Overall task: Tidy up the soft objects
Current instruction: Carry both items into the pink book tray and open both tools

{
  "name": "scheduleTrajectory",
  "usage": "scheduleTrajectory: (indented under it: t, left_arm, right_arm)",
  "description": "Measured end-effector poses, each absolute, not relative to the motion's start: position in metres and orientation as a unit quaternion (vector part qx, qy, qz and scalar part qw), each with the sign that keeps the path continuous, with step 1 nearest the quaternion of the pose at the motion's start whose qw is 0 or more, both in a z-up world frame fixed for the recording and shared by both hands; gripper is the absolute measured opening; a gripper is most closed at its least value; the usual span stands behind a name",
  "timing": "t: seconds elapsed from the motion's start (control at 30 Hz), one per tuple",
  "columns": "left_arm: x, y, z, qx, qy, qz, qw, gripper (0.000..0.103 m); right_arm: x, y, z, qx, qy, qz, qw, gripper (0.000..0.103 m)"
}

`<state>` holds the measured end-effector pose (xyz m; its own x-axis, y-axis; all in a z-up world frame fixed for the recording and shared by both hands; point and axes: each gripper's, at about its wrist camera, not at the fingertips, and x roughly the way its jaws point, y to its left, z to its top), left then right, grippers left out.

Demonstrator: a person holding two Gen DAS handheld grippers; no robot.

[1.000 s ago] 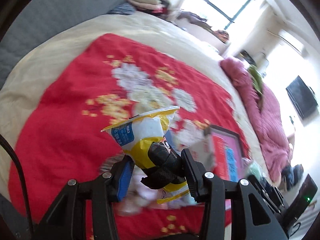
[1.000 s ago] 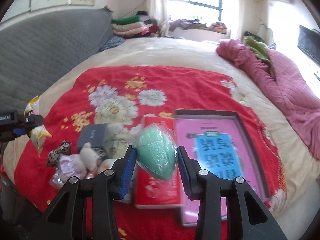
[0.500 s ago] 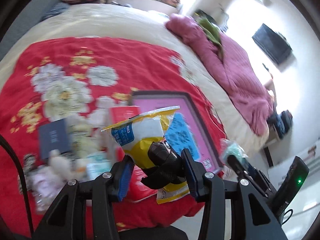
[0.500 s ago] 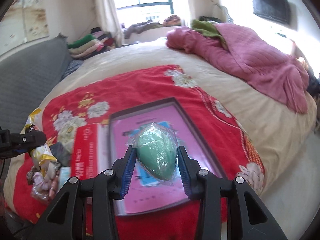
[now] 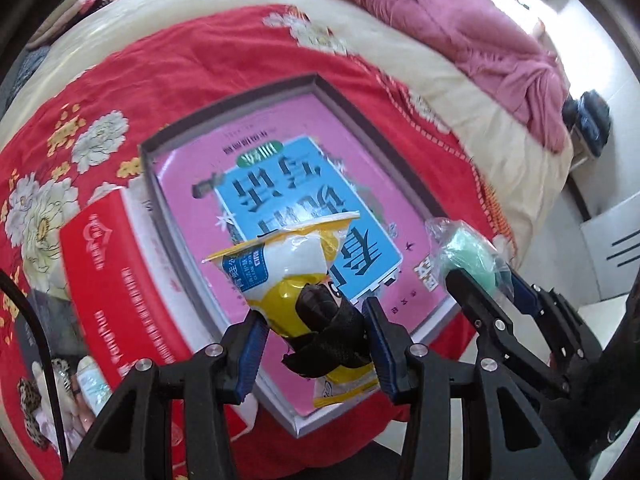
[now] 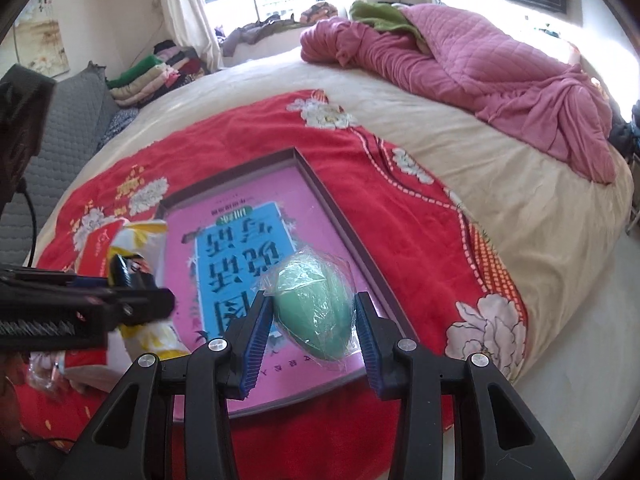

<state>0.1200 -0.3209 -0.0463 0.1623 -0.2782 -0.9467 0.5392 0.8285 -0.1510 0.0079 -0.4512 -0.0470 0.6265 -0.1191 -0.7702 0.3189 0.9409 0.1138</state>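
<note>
**Carrying two soft items over the open box**

Hovering above the shallow pink-lined box are both grippers, each one loaded. The left gripper is clamping a yellow-and-white snack packet with a black wrap around its waist; the right gripper is pinching a mint-green egg-shaped sponge sealed in clear film.

Compared with a second ago, both views are now looking down at the box instead of at the heap of small things on the red floral blanket. In the left view the box was then only at the picture's right edge; now it is filling the middle, and the red carton is lying just beside its left wall. The right view was then over that carton and the plush pile; now the sponge is hanging over the box's near right corner. Neither grip is looking any different. Judging by this, the carry is nearly done and the release is what is remaining.

The packet's long axis is running along the left fingers, its crimped top seal pointing away from the camera, tilted slightly to the right, over the blue printed label. The sponge's long axis is also lying roughly along its fingers, blunt end away from the camera, narrow tip towards the gripper's base.
</note>
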Motion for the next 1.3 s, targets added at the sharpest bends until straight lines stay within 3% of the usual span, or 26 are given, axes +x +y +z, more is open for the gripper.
scheduleTrajectory:
  t: [0.63,0.93,1.0,1.07,1.3]
  left_arm:
    - [0.122,-0.341,-0.099,0.174,0.625,-0.242,0.721,0.048]
    - [0.123,-0.343,-0.095,0.160,0.629,-0.249,0.719,0.049]
    - [0.124,-0.340,-0.091,0.155,0.627,-0.250,0.722,0.051]
    - [0.124,-0.335,-0.085,0.144,0.624,-0.252,0.726,0.060]
    - [0.120,-0.323,-0.072,0.131,0.616,-0.255,0.734,0.063]
  right_arm:
    - [0.021,-0.461,-0.084,0.099,0.453,-0.130,0.877,0.047]
    - [0.004,-0.470,-0.068,0.121,0.431,-0.132,0.884,0.058]
    - [-0.001,-0.473,-0.063,0.125,0.426,-0.139,0.885,0.058]
    - [-0.005,-0.474,-0.058,0.125,0.422,-0.141,0.887,0.059]
    - [-0.019,-0.477,-0.046,0.127,0.411,-0.154,0.890,0.065]
